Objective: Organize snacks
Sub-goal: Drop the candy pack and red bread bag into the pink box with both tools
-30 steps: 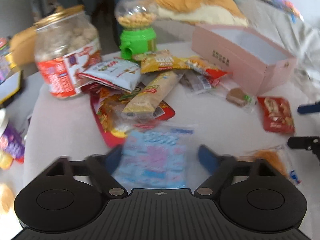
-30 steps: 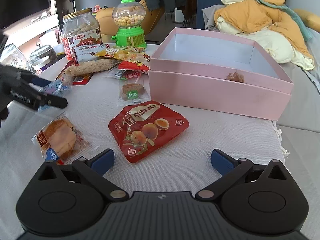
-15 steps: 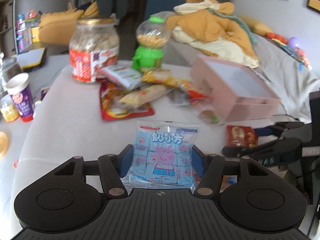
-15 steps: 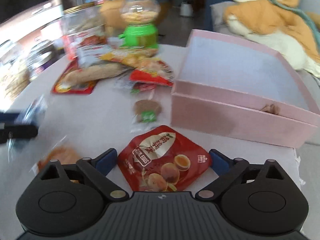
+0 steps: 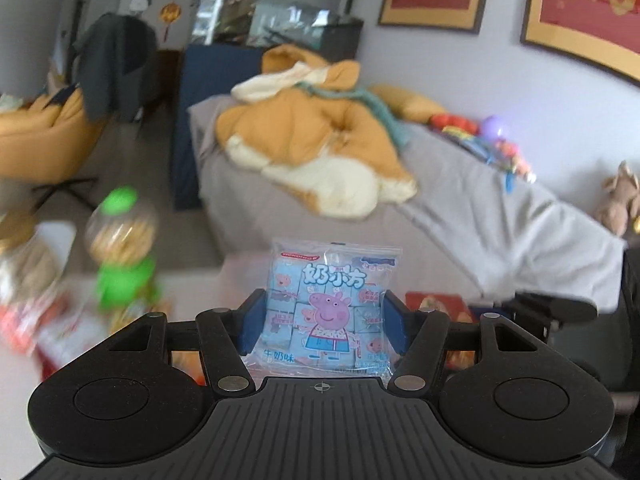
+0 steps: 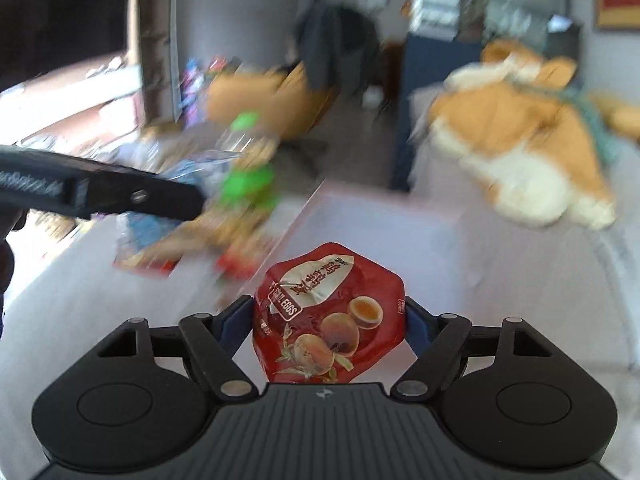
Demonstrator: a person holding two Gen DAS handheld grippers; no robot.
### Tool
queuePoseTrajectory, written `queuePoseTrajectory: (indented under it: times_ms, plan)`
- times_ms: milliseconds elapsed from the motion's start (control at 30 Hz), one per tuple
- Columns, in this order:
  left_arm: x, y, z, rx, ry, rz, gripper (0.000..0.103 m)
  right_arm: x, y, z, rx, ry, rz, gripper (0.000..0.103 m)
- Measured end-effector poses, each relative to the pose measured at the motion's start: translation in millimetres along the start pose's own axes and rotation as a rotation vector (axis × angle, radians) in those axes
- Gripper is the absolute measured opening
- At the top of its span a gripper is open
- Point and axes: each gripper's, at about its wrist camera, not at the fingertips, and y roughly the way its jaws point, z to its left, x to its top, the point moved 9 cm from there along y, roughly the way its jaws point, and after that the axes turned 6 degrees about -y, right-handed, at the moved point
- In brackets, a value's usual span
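Note:
My left gripper [image 5: 323,320] is shut on a light blue cartoon-pig snack packet [image 5: 330,308] and holds it lifted above the table. My right gripper [image 6: 330,320] is shut on a red quail-egg pouch [image 6: 328,316], also lifted. The pink open box [image 6: 372,224] lies just beyond the red pouch in the right wrist view, blurred. The left gripper shows as a dark bar [image 6: 100,192] at the left of the right wrist view. The remaining snack pile [image 6: 208,240] lies blurred left of the box.
A green-capped candy dispenser [image 5: 120,256] and a big jar [image 5: 24,264] stand blurred at the left. A sofa with an orange and cream blanket [image 5: 320,152] lies behind the table. A red packet [image 5: 436,304] lies on the table below my left gripper.
Both grippers have closed on their packets and lifted them off the table. Both views have tilted upward, showing the room and the sofa.

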Motion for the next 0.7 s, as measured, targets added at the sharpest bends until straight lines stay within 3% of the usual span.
queuePoseTrajectory:
  times_ms: [167, 233, 300, 433, 533, 633, 700]
  plan:
    - [28, 72, -1, -0.07, -0.094, 0.017, 0.067, 24, 32, -42, -0.07, 0.054, -0.007, 0.083]
    - [23, 100, 9, -0.05, -0.135, 0.058, 0.065, 25, 53, -51, -0.056, 0.08, -0.015, 0.098]
    - [16, 117, 21, -0.018, -0.165, 0.065, 0.064, 21, 75, -57, -0.059, 0.089, 0.007, 0.099]
    - [7, 111, 43, 0.002, -0.184, 0.052, 0.064, -4, 97, -59, -0.108, 0.1, 0.07, 0.099]
    - [-11, 100, 70, 0.107, -0.175, 0.087, 0.064, -22, 95, -57, -0.098, 0.121, 0.088, 0.099]
    - [-36, 89, 91, 0.189, -0.163, 0.137, 0.064, -36, 76, -52, -0.108, 0.143, 0.05, 0.099]
    - [-57, 84, 102, 0.199, -0.194, 0.18, 0.064, -38, 66, -51, -0.11, 0.154, 0.028, 0.099]
